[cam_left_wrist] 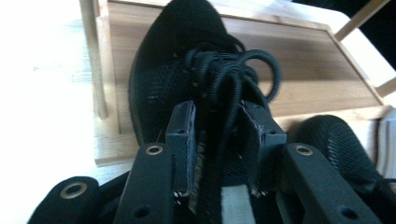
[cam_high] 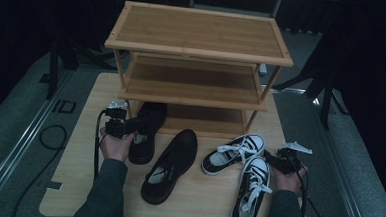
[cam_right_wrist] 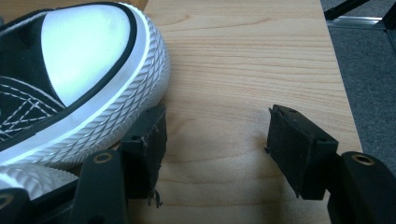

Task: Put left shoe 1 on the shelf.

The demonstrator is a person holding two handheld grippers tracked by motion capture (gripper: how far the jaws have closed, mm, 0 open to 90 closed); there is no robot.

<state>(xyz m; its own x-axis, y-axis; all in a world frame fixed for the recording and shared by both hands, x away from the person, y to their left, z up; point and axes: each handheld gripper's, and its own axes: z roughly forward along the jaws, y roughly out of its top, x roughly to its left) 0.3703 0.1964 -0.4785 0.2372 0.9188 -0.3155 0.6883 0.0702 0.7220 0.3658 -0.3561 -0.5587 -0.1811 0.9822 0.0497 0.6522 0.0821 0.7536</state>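
A black mesh shoe lies with its toe on the lowest shelf of a wooden rack. My left gripper sits at the shoe's heel end, held by a hand. In the left gripper view my left gripper stands open astride the black shoe, with its tongue and laces in the gap. A second black shoe lies to its right on the table. My right gripper is open over bare wood, its left jaw next to a sneaker's white toe cap.
Two black-and-white sneakers lie on the wooden table near my right gripper. The rack has three shelves; the upper two are bare. Grey floor and dark stands surround the table. The second black shoe lies close on the right.
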